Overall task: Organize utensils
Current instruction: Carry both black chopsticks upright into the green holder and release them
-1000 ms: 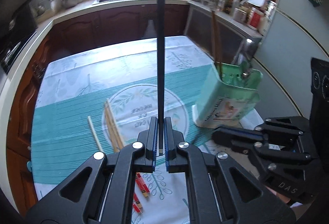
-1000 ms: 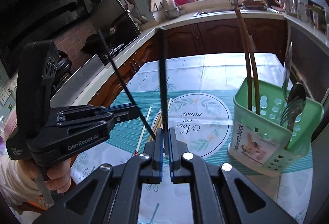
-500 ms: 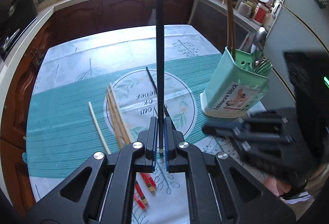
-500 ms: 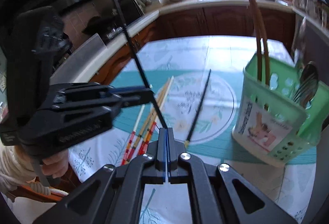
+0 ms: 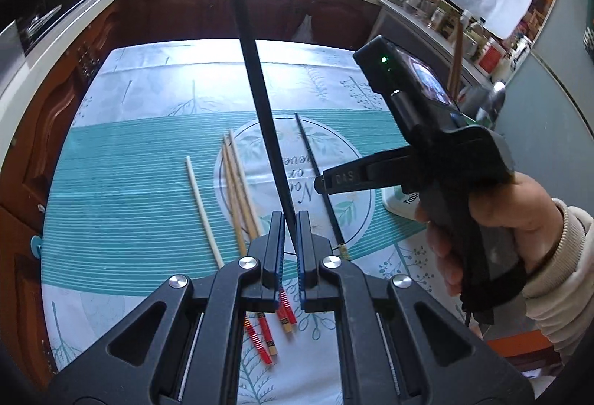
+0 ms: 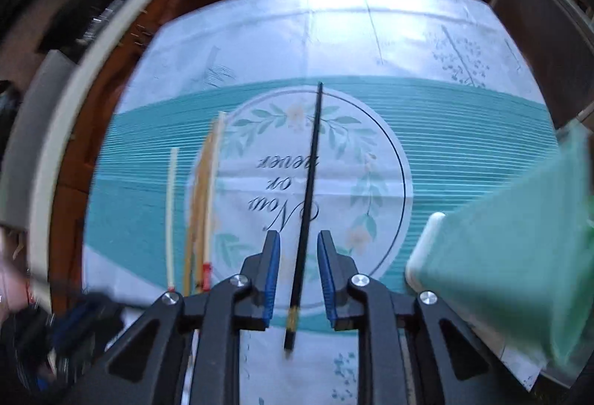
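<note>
My left claw [image 5: 289,249] is clamped on one black chopstick [image 5: 256,78], keeping it upright. My right claw [image 6: 297,275], its jaws just parted, straddles the other [image 6: 308,197] flat on the bench [image 6: 464,115], beside the green holder [image 6: 512,256], ready to pinch.

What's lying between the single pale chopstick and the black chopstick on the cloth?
In the left wrist view, a bundle of tan wooden chopsticks lies between the pale chopstick and the black chopstick.
</note>
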